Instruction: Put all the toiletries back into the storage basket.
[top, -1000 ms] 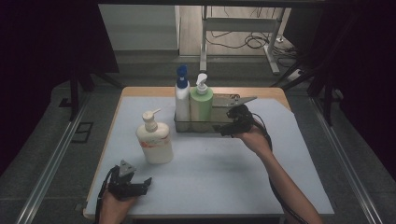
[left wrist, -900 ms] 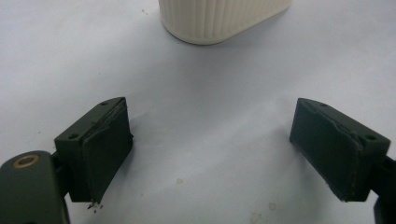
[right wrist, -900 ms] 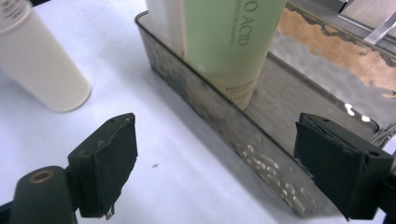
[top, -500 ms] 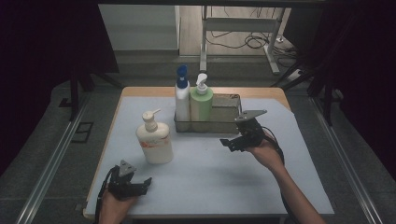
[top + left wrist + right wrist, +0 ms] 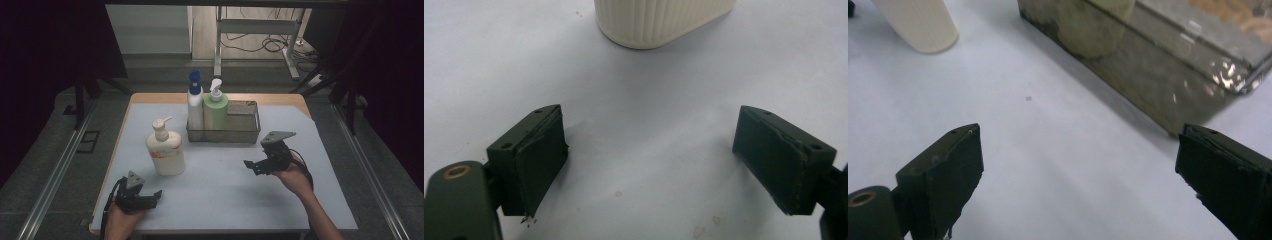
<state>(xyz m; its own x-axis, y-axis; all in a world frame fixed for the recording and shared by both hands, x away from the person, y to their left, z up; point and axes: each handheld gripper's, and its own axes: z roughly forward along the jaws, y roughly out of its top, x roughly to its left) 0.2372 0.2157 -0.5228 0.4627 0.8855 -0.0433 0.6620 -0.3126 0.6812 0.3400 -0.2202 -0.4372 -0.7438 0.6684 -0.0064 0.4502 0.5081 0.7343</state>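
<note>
While both grippers, left gripper and right gripper, keep their fingers wide and empty, the metal basket at 12 o'clock holds two bottles. These are a white bottle and a green bottle; a cream pump bottle stands outside at 10 o'clock.

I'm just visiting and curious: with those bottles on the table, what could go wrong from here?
The cream pump bottle stands free on the table; a sideways nudge from the open left gripper might topple it. The two bottles in the metal basket crowd its left end, so adding a third there could knock them. The right gripper, also open, might catch the basket's rim.
</note>
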